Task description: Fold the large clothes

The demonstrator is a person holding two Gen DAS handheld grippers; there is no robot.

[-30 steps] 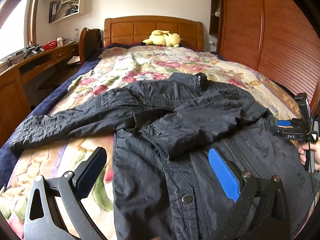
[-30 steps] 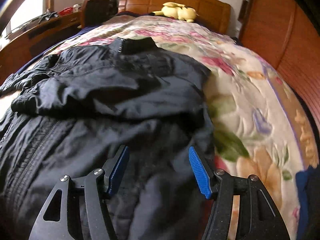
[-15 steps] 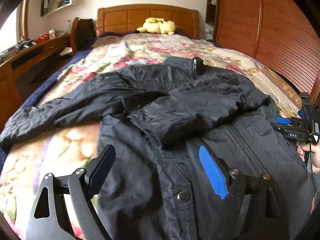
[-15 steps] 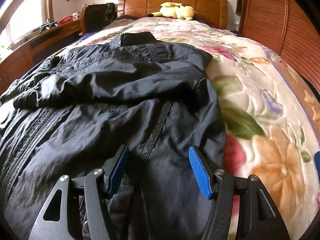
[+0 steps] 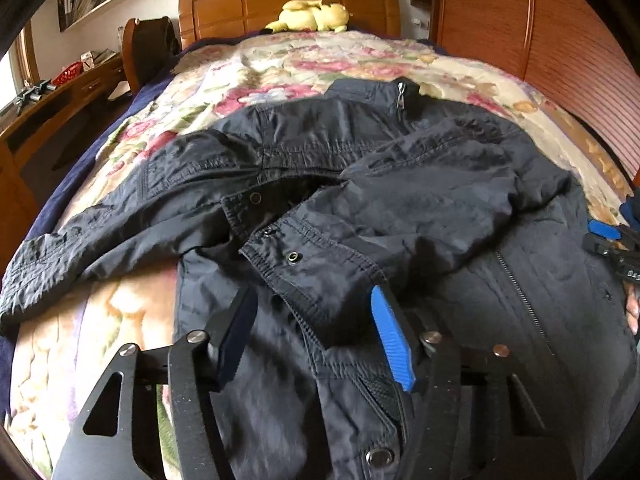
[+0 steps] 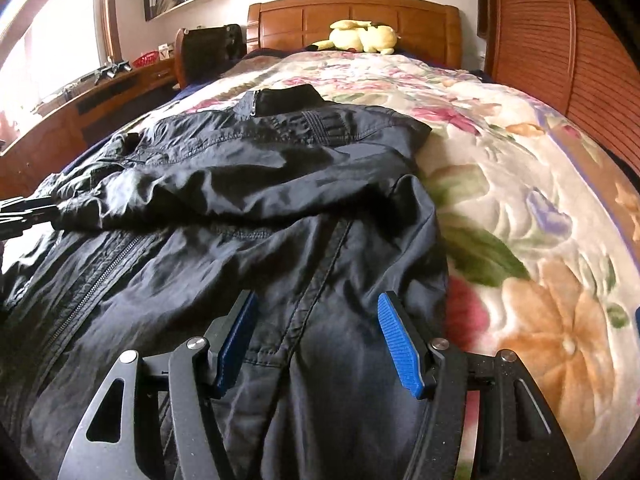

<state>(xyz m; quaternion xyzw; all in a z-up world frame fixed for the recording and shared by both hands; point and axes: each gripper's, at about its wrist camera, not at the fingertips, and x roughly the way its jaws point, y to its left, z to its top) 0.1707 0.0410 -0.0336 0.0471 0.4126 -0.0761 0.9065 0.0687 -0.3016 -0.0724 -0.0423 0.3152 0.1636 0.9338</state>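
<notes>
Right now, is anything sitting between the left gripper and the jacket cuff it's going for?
Nothing visible. The left gripper hangs right over the folded-in sleeve cuff of the black jacket, jaws closing with the fabric between the pads and no other object in the gap.

A wooden-framed bed (image 6: 352, 16) with a floral quilt (image 6: 520, 184) carries a black zip-up jacket (image 6: 240, 208) spread across its middle; a yellow plush toy (image 6: 362, 38) lies at the headboard edge.
</notes>
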